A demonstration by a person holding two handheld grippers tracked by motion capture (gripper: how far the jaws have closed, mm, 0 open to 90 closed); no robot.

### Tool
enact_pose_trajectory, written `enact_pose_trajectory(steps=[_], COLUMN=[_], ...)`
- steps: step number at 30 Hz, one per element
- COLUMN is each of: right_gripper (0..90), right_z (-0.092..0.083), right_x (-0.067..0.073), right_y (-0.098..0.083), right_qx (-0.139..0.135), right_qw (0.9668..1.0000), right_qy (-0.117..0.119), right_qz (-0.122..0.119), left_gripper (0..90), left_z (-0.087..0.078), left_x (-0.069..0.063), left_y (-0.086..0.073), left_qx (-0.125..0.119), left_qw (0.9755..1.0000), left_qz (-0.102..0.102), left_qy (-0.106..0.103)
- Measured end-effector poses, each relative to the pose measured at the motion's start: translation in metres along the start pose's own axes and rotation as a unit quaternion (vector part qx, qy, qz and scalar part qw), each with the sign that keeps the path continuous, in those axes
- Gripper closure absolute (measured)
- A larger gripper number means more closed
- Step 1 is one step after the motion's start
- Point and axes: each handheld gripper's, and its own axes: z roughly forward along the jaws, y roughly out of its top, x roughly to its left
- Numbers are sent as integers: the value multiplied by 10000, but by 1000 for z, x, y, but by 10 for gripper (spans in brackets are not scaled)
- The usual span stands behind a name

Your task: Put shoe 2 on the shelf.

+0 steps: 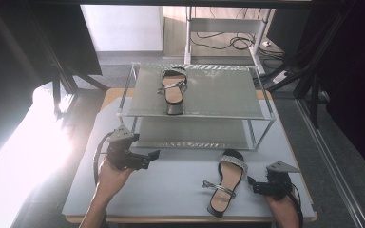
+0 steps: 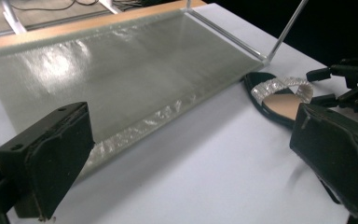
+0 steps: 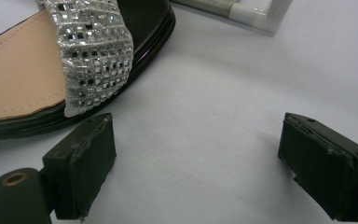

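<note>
On a pale grey table (image 1: 171, 190) beneath a two-tier wire shoe rack (image 1: 266, 118), a black flat sandal with a mirrored silver strap (image 1: 225, 183) lies near the front edge, just beside the right gripper (image 1: 253, 183), whose jaws gape empty. The left gripper (image 1: 153, 156) hovers wide open too. The light, stiff sole looks best pinched at its edge. Its twin sandal (image 1: 173, 90) rests on the top shelf.
</note>
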Motion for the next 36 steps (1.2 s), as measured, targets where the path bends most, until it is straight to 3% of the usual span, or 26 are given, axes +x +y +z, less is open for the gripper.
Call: enact_pose_trajectory(steps=[17, 20, 23, 27, 31, 36], right_gripper=[81, 12, 0, 0, 0, 0], right_z=[0, 0, -1, -1, -1, 1], right_x=[0, -1, -2, -3, -3, -5], right_y=[1, 1, 1, 2, 5, 10], right_qx=[50, 59, 16, 12, 12, 44], right_qw=[9999, 10000, 10000, 10000, 10000, 9998], right_qy=[97, 48, 7, -9, -48, -174], right_qz=[-45, 26, 62, 46, -7, 20], left_gripper=[0, 0, 0, 0, 0, 0], left_z=[22, 25, 28, 32, 40, 47], left_x=[-1, -1, 0, 0, -2, 0], left_y=[-57, -67, -76, -86, -94, -100], left_qx=[285, 341, 427, 606, 935, 1165], left_qw=[9992, 9988, 9983, 9967, 9926, 9902], left_qz=[-13, -46, -90, -55, 95, 17], left_qy=[284, 335, 376, 544, 764, 769])
